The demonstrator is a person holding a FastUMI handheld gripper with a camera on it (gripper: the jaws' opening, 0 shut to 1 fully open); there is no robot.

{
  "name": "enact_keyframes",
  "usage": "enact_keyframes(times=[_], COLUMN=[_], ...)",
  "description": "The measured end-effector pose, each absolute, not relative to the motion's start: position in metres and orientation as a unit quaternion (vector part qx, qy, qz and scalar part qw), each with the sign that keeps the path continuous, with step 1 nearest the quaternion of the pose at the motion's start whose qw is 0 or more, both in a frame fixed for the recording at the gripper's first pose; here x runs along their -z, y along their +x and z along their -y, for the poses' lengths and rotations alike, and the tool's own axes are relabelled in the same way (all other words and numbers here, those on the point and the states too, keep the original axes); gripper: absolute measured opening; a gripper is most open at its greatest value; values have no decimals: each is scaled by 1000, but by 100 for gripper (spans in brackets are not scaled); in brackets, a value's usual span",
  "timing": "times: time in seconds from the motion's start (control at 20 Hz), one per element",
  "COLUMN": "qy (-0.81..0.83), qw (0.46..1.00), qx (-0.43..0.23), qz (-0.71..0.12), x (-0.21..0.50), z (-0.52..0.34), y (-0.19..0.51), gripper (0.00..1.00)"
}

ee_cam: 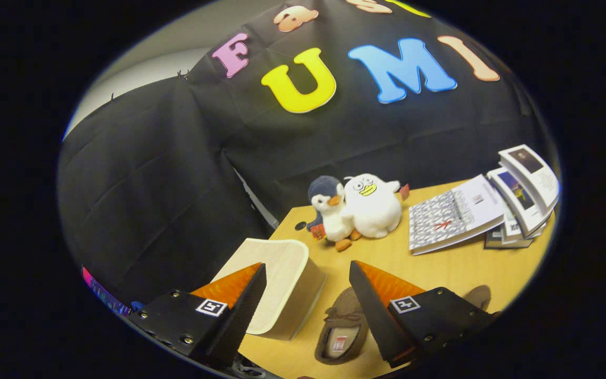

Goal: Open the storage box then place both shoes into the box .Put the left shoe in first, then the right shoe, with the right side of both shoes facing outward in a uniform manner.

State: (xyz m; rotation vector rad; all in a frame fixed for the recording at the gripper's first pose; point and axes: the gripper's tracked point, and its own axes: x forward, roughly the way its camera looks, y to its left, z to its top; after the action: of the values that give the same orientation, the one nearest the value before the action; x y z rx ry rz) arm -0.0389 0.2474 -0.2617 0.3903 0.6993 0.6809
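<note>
The jaws of the gripper (308, 273) stand wide apart, holding nothing. The pale storage box (282, 284), closed, lies on the desk (440, 268) between them, partly behind the left finger. At five o'clock from the box a brown shoe (342, 329) lies beside the right finger; a second shoe (479, 296) peeks past that finger. At one o'clock sit two plush penguins (355, 208), with stacked books (482, 210) further right.

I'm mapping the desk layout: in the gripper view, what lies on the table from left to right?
Storage box → brown shoe → penguin plush → white duck plush → patterned book → stacked booklets. The open gripper hovers over box and shoe.
</note>
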Motion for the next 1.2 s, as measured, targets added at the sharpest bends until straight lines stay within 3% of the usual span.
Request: enact_keyframes(times=[0.35, 0.8, 0.95, 1.0, 1.1, 1.2], qy=[225, 331, 364, 371, 373, 392], qw=[791, 709, 682, 673, 677, 666], qx=[-381, -361, -362, -368, -371, -385], qz=[-422, -507, -522, -523, -514, -505], x=[322, 361, 363, 358, 354, 344], z=[-307, -341, -355, -355, -356, -360], y=[-64, -73, -74, -74, -69, -68], gripper=[96, 95, 86, 76, 75, 29])
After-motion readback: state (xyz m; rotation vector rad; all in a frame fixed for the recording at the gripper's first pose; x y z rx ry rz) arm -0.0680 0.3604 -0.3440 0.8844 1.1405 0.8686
